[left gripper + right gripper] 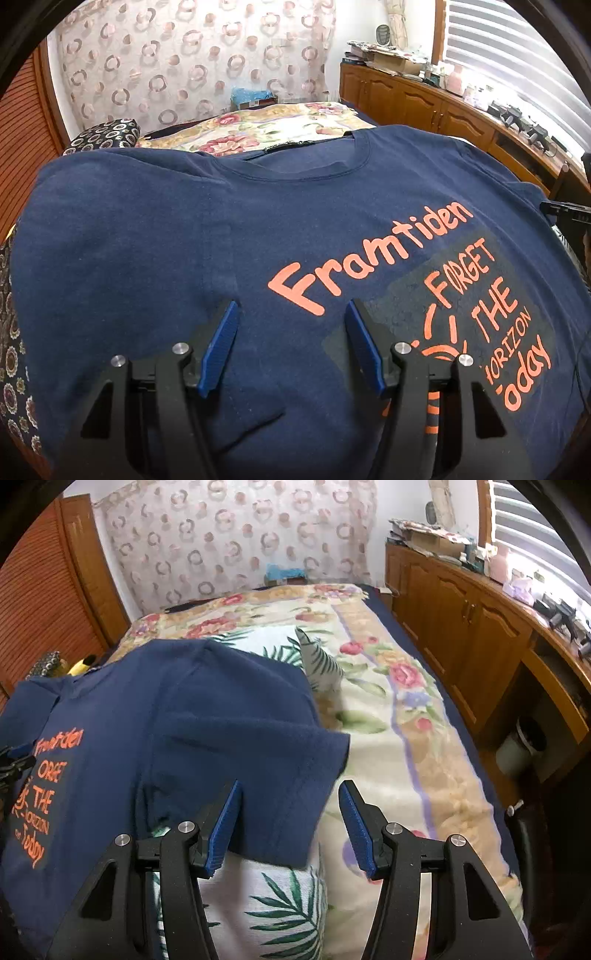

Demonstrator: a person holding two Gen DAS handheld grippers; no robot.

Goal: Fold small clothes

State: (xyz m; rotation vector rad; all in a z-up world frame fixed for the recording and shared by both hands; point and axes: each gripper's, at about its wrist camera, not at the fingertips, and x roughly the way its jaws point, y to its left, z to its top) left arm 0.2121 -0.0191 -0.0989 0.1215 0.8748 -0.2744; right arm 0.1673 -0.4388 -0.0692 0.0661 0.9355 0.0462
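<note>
The navy t-shirt (184,221) is being laid print-up across the bed (424,738), probably so the sleeves can be folded in. The left tool (291,306) is being held spread over the chest, pinching nothing. The right tool (290,786) is spread too, straddling the sleeve (266,775) edge near the bed's right side, not gripping yet.
</note>
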